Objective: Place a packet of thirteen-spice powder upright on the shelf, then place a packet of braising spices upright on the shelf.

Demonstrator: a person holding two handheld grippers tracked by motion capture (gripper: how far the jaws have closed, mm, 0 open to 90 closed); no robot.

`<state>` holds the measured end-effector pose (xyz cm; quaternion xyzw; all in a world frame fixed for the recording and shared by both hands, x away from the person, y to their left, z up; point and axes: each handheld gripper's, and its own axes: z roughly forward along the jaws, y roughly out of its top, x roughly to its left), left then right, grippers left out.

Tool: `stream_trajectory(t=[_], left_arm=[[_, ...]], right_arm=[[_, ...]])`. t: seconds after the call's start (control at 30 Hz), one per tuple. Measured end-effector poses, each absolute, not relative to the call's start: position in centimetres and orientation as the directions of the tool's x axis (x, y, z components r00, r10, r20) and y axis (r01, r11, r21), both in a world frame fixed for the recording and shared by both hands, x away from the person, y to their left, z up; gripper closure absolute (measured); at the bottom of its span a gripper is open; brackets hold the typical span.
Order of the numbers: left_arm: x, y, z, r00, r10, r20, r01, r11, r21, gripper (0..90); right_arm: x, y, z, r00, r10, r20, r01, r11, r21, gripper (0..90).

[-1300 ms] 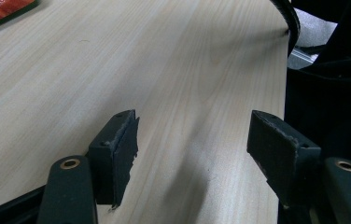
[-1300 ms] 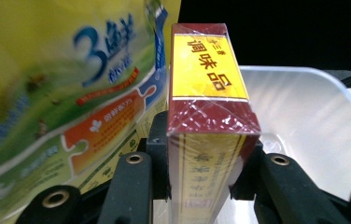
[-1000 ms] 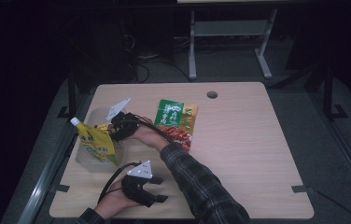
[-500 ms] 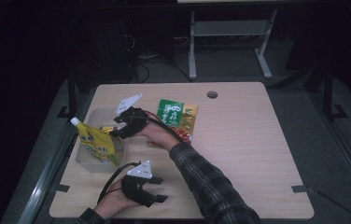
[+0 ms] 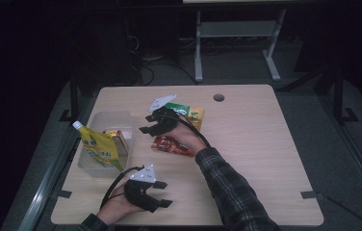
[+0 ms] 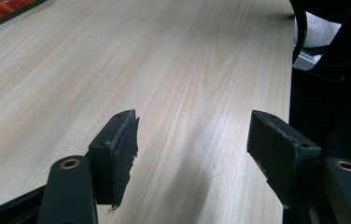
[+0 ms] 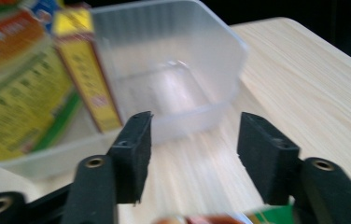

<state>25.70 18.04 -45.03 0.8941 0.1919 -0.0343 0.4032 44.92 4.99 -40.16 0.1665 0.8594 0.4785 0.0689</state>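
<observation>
Clear plastic tub (image 5: 103,144), already loaded with pouch (image 5: 98,148) and carton (image 7: 88,70), is faced by the emptied, just-reopened right tongs (image 5: 154,123); left tongs (image 5: 156,193) rest open, empty.

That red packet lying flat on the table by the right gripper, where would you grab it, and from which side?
Probably by an edge. The red packet lies flat on the table, so there is no side wall to pinch. Its near long edge looks free, while the green packet lies close behind it. I would bring the right gripper, jaws open and empty, down low from the person's side and pinch that near edge.
</observation>
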Motion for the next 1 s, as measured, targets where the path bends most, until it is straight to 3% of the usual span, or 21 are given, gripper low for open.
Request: stream_trajectory(t=[0.3, 0.63, 1.0], left_arm=[[25.7, 18.0, -45.0, 0.923, 0.318, -0.216, 0.372, -0.598, 0.71, 32.9], [25.7, 18.3, -45.0, 0.919, 0.326, -0.221, 0.381, -0.592, 0.71, 32.9], [25.7, 18.4, -45.0, 0.917, 0.333, -0.218, 0.383, -0.589, 0.711, 33.0]], right_arm=[[47.3, 1.3, -42.7, -0.852, 0.52, 0.055, 0.341, 0.474, 0.812, 83.0], [48.7, 0.3, -46.6, -0.805, 0.592, 0.043, 0.405, 0.495, 0.769, 88.9], [49.2, 0.3, -47.6, -0.78, 0.625, 0.028, 0.428, 0.5, 0.752, 90.0]])
